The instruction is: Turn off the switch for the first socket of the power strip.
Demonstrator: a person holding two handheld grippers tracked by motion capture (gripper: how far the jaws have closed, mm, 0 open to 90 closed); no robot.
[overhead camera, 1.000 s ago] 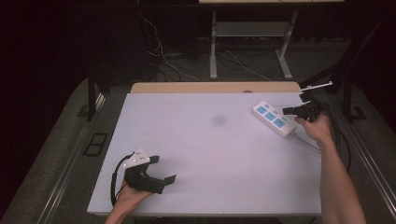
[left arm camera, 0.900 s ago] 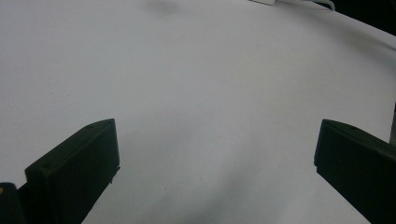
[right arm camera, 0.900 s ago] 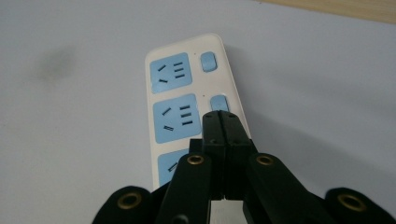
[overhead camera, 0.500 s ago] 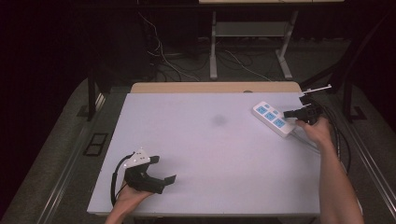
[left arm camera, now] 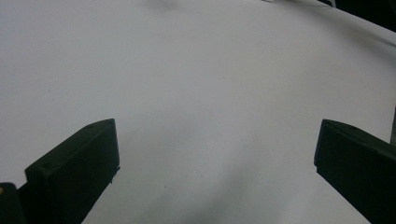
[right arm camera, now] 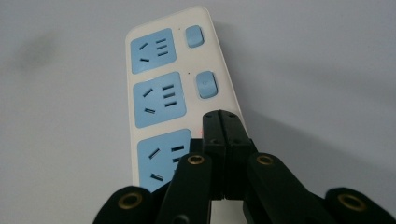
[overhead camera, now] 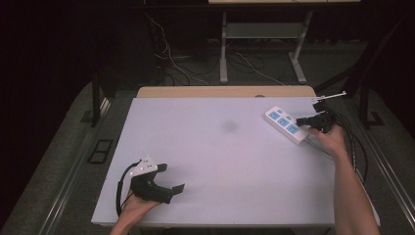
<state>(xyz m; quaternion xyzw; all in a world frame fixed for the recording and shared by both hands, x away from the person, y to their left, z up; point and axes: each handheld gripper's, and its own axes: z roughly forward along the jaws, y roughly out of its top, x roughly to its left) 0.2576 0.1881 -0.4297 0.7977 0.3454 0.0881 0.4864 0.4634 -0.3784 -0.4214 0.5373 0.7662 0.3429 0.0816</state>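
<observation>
A white power strip [overhead camera: 281, 122] with three blue sockets lies at the far right of the white table [overhead camera: 220, 161]. My right gripper [overhead camera: 299, 120] is shut, and its joined tips rest at the strip's near end. In the right gripper view the shut right gripper [right arm camera: 222, 116] covers the spot beside the nearest socket on the power strip [right arm camera: 159, 98]; a faint red glow shows at the tips. Two blue rocker switches [right arm camera: 207, 85] sit clear beyond them. My left gripper [overhead camera: 171, 177] rests open at the near left of the table, and the left gripper [left arm camera: 217, 154] has nothing between its jaws.
Black cables [overhead camera: 351, 142] trail off the table's right edge by the person's right hand. A wooden strip [overhead camera: 225, 91] borders the far edge. A dark smudge [overhead camera: 229, 126] marks the tabletop's middle. Desk legs and loose wires [overhead camera: 244, 63] stand on the floor behind.
</observation>
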